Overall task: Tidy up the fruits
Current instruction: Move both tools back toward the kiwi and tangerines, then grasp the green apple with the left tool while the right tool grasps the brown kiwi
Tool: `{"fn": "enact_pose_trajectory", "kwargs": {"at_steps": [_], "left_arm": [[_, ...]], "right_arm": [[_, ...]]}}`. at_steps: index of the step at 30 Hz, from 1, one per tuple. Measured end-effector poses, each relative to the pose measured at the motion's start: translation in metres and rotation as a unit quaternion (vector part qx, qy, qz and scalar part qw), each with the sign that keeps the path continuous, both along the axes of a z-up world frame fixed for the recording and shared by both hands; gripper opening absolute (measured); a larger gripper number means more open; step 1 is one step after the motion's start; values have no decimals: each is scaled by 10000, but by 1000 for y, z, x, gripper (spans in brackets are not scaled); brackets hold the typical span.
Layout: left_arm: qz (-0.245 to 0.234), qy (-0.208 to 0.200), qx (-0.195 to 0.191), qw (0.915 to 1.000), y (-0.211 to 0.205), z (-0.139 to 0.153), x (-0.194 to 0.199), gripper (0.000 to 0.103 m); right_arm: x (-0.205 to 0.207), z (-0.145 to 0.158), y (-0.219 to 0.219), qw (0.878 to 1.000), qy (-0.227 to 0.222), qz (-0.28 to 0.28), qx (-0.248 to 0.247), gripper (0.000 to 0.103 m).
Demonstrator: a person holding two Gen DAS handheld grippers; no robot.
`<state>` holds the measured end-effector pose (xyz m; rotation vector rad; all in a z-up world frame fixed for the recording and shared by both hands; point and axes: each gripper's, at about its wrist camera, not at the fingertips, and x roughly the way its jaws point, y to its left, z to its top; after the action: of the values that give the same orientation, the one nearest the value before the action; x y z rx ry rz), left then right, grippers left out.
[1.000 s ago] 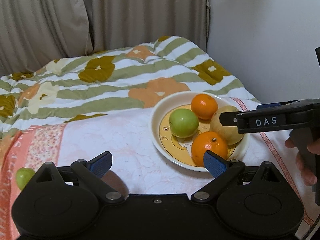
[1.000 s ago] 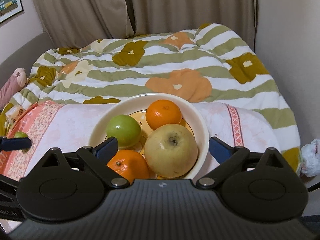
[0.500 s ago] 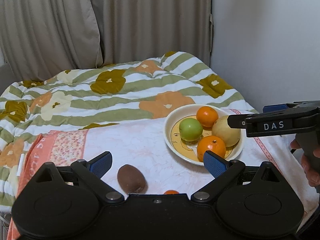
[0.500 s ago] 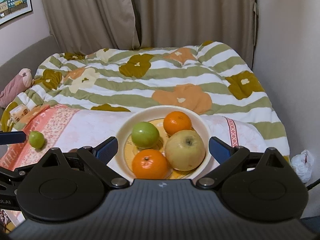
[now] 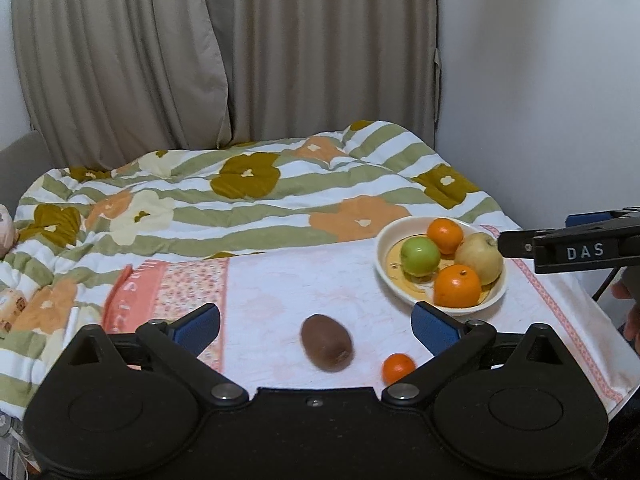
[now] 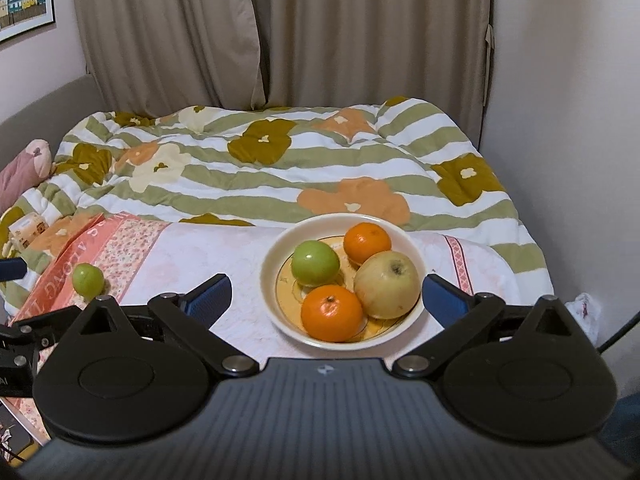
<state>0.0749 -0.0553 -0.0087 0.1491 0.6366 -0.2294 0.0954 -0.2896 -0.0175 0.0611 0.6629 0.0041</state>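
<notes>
A cream bowl (image 5: 384, 240) (image 6: 272, 256) on the pink cloth holds a green apple (image 5: 420, 255) (image 6: 315, 262), two oranges (image 5: 457, 285) (image 6: 332, 312) and a yellow apple (image 5: 479, 258) (image 6: 387, 284). A brown kiwi (image 5: 327, 342) and a small orange (image 5: 397, 367) lie loose on the cloth, just ahead of my left gripper (image 5: 316, 326), which is open and empty. My right gripper (image 6: 326, 294) is open over the bowl's near side, holding nothing. A small green fruit (image 6: 87, 279) lies at the cloth's left end.
A striped floral quilt (image 5: 248, 196) covers the bed behind the cloth. Curtains (image 6: 280, 40) hang at the back, and a white wall (image 5: 540, 100) stands close on the right. A pink plush toy (image 6: 22, 170) sits at far left. The right gripper's body (image 5: 576, 246) reaches in beside the bowl.
Both grippers have pulled back and up from the bowl, so more of the bed shows. The kiwi, small orange and small green fruit have come into view.
</notes>
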Motion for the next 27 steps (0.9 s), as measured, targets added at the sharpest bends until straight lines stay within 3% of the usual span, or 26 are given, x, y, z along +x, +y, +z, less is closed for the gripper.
{"fn": "enact_pose_trajectory", "kwargs": {"at_steps": [13,27], "left_arm": [[-196,196,-79,9996,72,-4,3,103],[-593,409,104,9973,136,-50,59,103]], "right_arm": [[-17,-9,68,9991,315,-118,253,103],[-1,-66,153,9971,684,-142,317,103]]}}
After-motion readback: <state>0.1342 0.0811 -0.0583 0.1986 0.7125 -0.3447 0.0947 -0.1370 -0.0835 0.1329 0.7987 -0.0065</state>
